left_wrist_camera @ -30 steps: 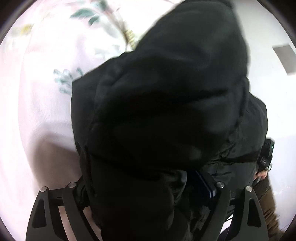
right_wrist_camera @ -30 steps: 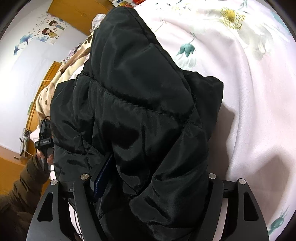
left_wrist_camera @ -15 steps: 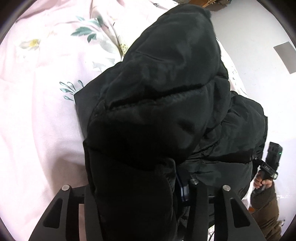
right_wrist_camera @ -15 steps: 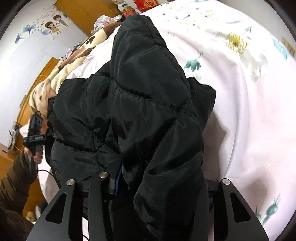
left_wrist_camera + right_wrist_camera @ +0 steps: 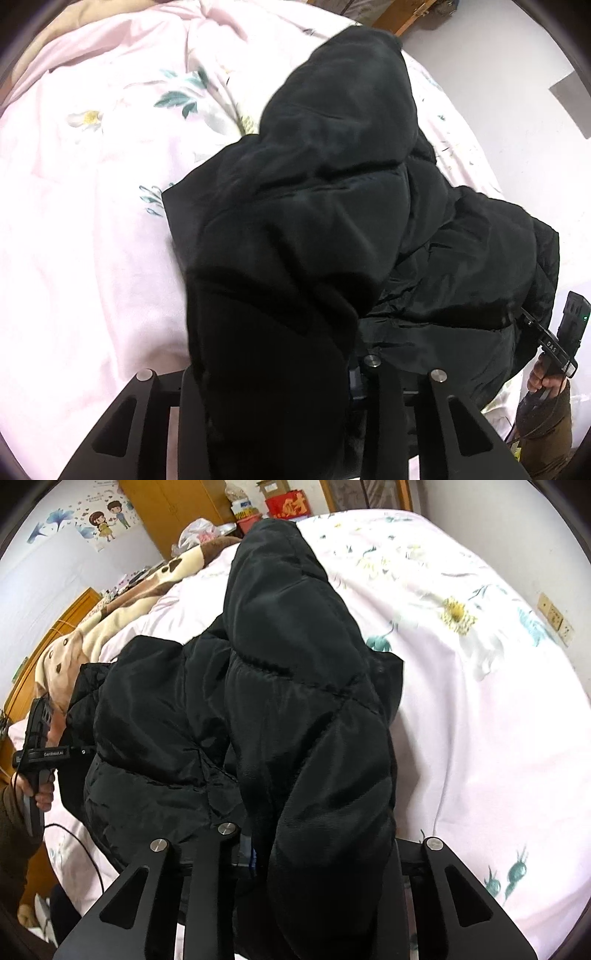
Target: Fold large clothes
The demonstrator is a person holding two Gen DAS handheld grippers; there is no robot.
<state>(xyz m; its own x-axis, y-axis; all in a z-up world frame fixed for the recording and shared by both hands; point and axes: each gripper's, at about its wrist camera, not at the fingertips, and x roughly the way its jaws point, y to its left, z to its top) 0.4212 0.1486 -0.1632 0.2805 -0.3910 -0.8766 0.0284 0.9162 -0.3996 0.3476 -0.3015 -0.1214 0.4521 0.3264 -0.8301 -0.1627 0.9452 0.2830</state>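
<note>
Both tongs, left (image 5: 280,417) and right (image 5: 314,886), are closing on the near hem of the black puffer jacket (image 5: 295,686) (hood farthest away), stretched lengthwise across the floral bed (image 5: 498,720).

Black quilted puffer jacket (image 5: 295,709) lies on pink floral bedsheet (image 5: 480,720), sheet at 3 o'clock, brown-and-cream spotted fleece blanket (image 5: 92,627) at 10 o'clock, wooden wardrobe (image 5: 177,506) behind at 11 o'clock.
</note>
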